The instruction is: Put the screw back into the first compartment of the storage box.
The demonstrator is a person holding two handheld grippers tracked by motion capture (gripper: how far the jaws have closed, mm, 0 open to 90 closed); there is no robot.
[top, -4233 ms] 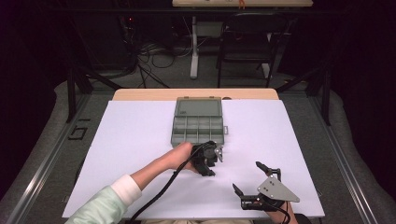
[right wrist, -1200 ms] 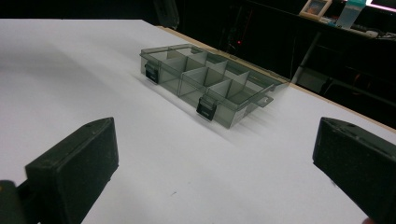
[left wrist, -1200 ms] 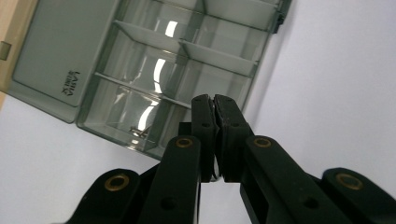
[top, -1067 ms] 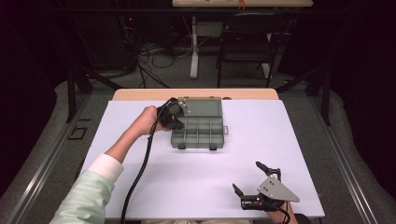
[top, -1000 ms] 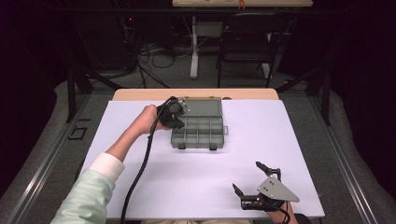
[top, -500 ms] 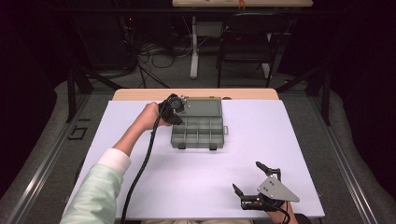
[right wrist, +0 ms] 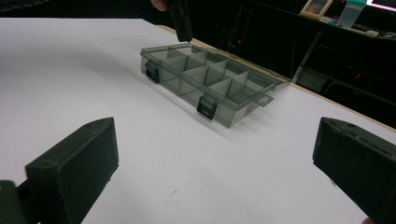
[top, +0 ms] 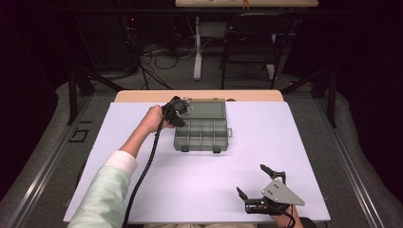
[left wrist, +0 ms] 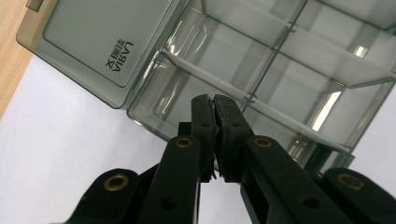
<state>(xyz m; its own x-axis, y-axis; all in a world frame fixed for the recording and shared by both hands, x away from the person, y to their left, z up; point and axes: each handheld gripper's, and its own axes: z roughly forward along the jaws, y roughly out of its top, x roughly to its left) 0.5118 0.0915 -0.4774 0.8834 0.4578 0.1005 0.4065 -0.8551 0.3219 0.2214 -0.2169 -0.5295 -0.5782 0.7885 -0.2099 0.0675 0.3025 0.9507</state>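
So, got left gripper (top: 183, 108) pads pressed together, nothing between, over back-left corner of organizer box (top: 202, 134), mid-desk. Right gripper (top: 261, 183) spread wide, near front-right desk corner.

- A few seconds ago the left gripper (top: 179, 108) was near the front of the table. It has gone up to the far left corner of the box (top: 202, 126).
- It has dipped lower over that corner.
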